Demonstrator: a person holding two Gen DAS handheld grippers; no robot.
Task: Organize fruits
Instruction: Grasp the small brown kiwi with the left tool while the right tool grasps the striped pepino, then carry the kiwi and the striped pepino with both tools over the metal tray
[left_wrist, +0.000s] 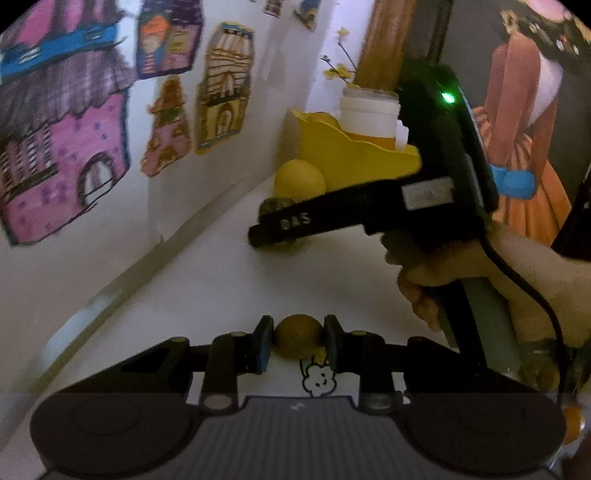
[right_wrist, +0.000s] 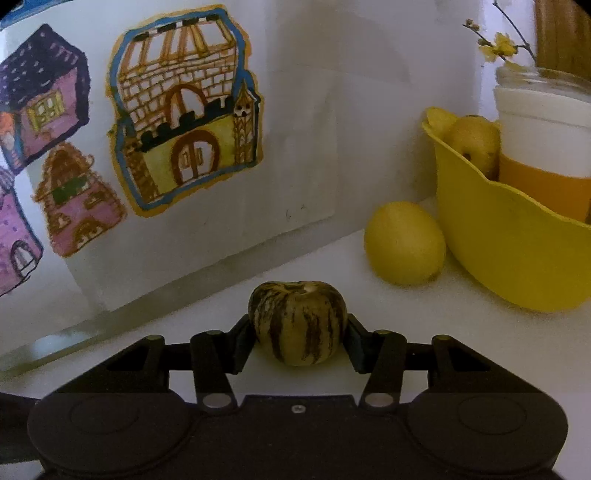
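Here left gripper pinches brown fruit; right gripper clamps striped fruit, both angled downward.

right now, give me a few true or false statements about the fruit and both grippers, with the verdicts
1. The left gripper is shut on a small brown round fruit. True.
2. The right gripper is empty. False: its pads press on a striped fruit.
3. The lemon lies inside the yellow bowl. False: it lies on the counter beside it.
4. A yellowish fruit sits in the bowl. True.
5. The striped fruit is already in the bowl. False: it is on the counter.
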